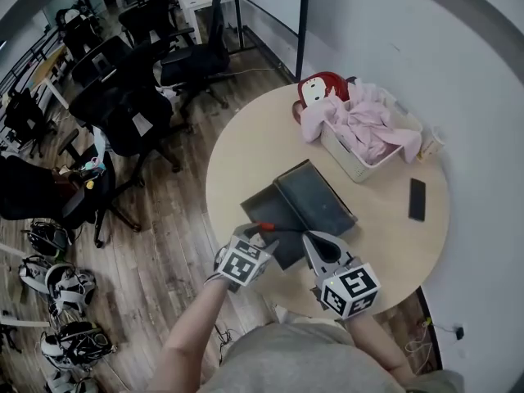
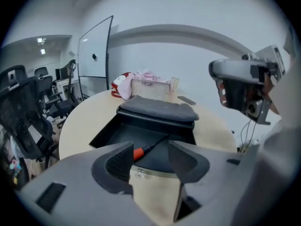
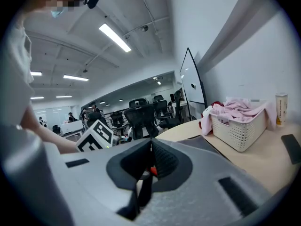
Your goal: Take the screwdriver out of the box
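Note:
An open black box (image 1: 315, 196) lies on the round table (image 1: 246, 150). Its near tray (image 2: 117, 135) holds a screwdriver (image 1: 264, 227) with an orange handle (image 2: 140, 152) and a dark shaft that points toward the raised lid (image 2: 157, 108). My left gripper (image 1: 254, 236) hangs over the tray's near edge. Its jaws (image 2: 150, 148) stand open, with the screwdriver lying between and just beyond the pads, untouched. My right gripper (image 1: 316, 248) sits to the right of the left one, by the box's near corner. It (image 3: 150, 147) is shut and empty.
A white basket (image 1: 352, 158) of pink cloth stands at the table's far side, with a red item (image 1: 321, 84) beside it. A black phone (image 1: 417, 199) and a small cup (image 1: 431, 142) lie to the right. Office chairs (image 1: 123, 97) crowd the floor on the left.

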Tool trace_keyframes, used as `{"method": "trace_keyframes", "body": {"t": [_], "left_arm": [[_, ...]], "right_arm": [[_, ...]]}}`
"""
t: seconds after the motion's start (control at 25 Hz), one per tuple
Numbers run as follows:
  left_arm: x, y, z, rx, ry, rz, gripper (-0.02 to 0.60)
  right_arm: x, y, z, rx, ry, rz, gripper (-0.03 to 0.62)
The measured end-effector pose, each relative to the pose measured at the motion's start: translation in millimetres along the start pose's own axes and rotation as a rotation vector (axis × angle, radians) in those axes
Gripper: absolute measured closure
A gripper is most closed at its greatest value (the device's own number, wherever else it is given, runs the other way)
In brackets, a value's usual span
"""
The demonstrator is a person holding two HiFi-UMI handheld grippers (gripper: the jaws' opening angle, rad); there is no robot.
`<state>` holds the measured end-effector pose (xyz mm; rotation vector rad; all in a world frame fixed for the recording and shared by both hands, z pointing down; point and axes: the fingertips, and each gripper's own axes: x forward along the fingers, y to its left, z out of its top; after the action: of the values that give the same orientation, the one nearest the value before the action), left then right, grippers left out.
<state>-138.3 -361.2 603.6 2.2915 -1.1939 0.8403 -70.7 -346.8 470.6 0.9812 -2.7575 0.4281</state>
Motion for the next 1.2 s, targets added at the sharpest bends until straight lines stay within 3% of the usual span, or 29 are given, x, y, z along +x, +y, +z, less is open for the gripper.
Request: {"method": "trace_keyframes", "body": {"t": [0.32,0.48,0.6,0.84,1.2], "left_arm": [[53,13,-13,0.385,0.27,-0.092,0.364],[69,14,-26,0.522,0.397,-0.155,0.364],[79,17,-33,0.582,0.456,-0.176,0.367],[85,20,-39,0.687,0.538,-0.195,0.453],[83,18,-39,0.748,0.534,-0.192,0.491]], "right_arm": [[10,-24,-12,0.033,0.036,-0.014,0.594],[13,-34,-15,0.049,0.044,-0.023,0.594],[15,-38,-17,0.06,0.048,-0.028,0.594],[16,-39,-20,0.07,0.061,-0.035,0.594],[13,-35,-21,0.072,0.053,-0.034,0.594]]}}
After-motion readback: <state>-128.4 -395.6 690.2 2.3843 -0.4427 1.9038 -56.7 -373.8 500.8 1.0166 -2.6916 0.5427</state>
